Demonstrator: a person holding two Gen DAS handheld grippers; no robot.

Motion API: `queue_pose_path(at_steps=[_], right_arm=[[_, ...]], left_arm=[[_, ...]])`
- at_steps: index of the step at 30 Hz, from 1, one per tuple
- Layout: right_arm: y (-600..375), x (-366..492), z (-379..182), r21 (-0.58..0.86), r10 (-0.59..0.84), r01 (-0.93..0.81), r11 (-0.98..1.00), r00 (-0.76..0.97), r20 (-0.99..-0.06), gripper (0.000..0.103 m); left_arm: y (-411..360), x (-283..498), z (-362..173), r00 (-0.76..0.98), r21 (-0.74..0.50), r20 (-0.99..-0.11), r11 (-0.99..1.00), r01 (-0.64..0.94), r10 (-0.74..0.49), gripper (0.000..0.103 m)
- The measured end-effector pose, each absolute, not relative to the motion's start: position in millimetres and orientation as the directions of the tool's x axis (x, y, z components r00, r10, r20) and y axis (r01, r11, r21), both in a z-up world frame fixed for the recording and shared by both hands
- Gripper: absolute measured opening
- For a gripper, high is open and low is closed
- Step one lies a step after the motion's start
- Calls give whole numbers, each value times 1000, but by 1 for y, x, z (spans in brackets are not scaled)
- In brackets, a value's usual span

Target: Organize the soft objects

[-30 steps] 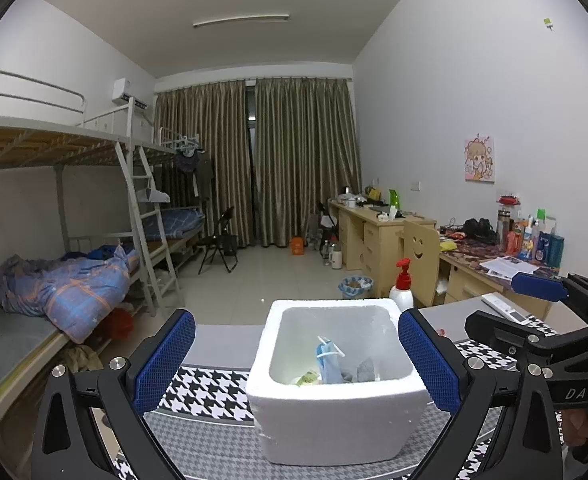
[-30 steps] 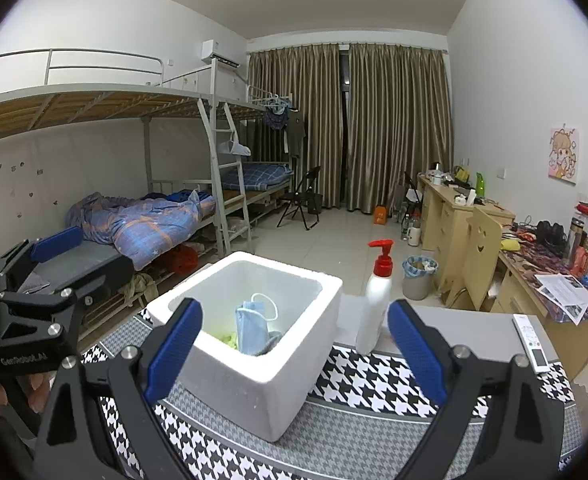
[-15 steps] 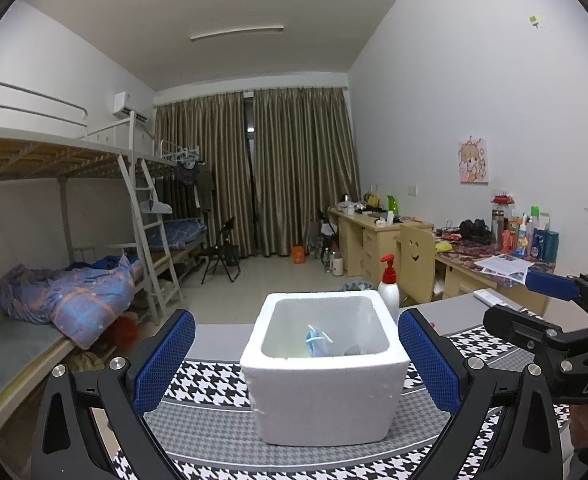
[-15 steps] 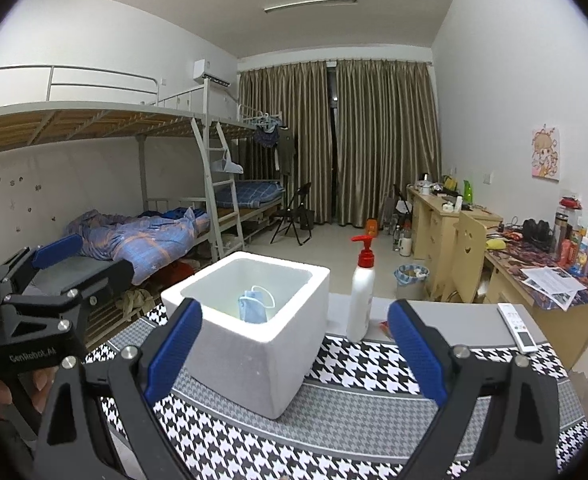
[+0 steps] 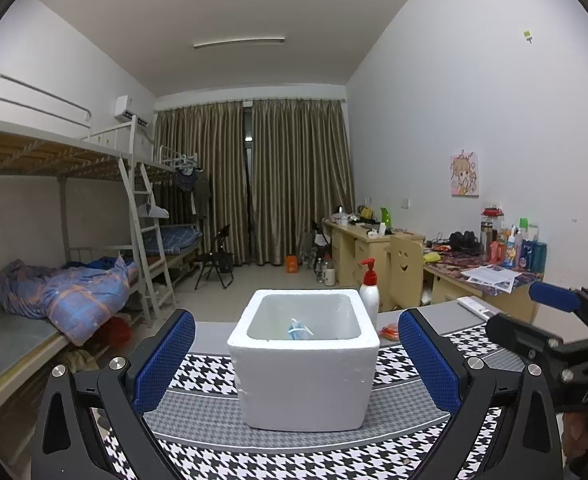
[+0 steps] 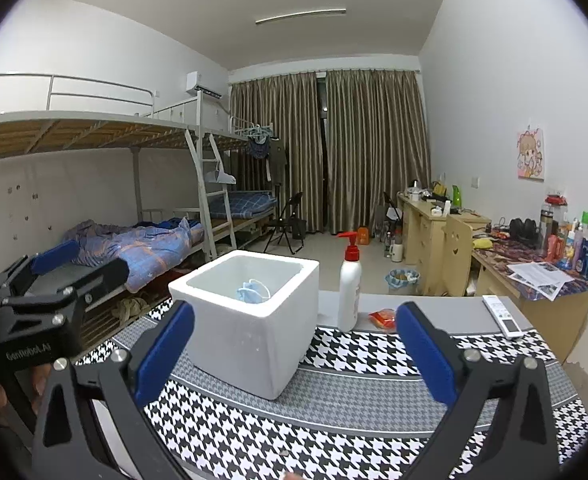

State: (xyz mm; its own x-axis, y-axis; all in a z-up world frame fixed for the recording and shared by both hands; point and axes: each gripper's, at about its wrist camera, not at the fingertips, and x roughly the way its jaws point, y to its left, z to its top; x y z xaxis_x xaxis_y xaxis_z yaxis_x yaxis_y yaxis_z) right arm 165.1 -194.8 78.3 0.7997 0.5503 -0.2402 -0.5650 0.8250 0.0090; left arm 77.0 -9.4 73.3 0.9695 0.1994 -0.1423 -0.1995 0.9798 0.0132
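So the blue mask (image 6: 253,290) lies inside the foam box (image 5: 304,376), both my jaws released and empty, nothing soft left beside that box.

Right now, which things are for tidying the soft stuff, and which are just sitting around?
For the job:
white foam box
blue face mask inside it
left gripper, open
right gripper, open

Just lying about:
pump bottle
orange packet
remote control
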Motion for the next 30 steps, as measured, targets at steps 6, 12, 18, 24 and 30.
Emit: queue_pose_path(at_steps=[6,12,18,24,30], right_arm=[[-200,158,72,13,541,-555,832,805,-243,102],[-204,152,70,21,545,-556,831,807,-229,102],[-209,146,61,21,540,-551,835,810,-227,102],[-215,145,57,37,537,-544,838,812,-227,102],[-217,147,50,50,530,-535,844,815,-234,102]], left_arm=[[-15,69,71,971,18,-138,981,-195,196,102],[-20,63,69,970,26,-130,979,-202,203,102],[-28,62,65,970,26,-132,979,-203,205,102],[-29,59,57,973,13,-136,982,-189,189,102],[-28,57,50,973,5,-142,984,-181,180,102]])
